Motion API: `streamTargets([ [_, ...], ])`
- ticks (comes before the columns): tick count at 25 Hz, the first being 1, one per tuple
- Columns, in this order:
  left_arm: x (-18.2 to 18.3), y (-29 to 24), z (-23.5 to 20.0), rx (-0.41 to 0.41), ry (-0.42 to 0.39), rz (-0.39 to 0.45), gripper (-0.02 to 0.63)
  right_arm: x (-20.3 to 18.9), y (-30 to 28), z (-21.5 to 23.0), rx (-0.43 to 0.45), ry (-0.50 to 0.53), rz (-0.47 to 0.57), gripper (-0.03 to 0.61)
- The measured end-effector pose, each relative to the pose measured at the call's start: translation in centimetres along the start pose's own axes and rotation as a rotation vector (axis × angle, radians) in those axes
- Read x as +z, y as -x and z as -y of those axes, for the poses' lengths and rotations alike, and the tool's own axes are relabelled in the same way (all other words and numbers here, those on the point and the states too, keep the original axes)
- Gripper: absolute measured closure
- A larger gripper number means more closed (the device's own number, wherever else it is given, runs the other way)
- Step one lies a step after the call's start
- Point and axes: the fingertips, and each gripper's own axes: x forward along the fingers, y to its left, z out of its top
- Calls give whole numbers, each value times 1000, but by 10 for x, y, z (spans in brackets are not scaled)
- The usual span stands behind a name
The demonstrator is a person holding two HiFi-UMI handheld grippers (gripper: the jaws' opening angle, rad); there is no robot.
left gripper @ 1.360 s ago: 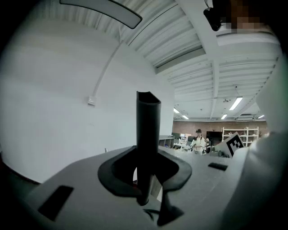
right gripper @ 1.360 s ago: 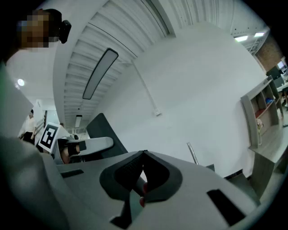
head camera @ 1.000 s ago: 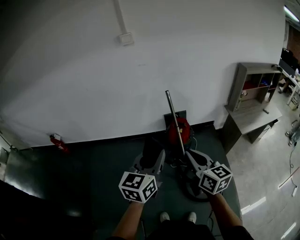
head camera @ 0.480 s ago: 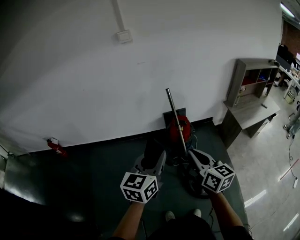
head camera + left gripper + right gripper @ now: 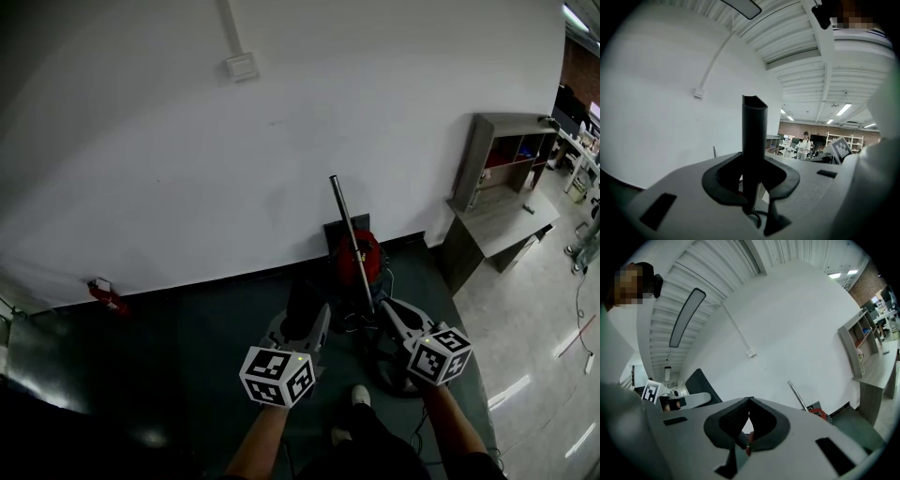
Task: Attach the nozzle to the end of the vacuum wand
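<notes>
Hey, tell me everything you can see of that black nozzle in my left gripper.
The nozzle is a slim dark tube, matte like plastic, with flattened sides and an open tip cut on a slant. It stands upright, clamped low on its body between the fingers of the left gripper. In the head view it sits left of the metal wand and apart from it, so it is not yet attached. Its lower end is hidden.
</notes>
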Motion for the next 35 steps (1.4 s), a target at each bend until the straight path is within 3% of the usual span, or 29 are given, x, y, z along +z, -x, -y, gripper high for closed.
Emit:
streamTargets([
  [14,9,-67,-44,42,7,-36,529,12,-65,52,34,-28,-45,560],
  [35,30,-169,-75,71,2,-65,529,46,-133,130,69,-83,-65,560],
])
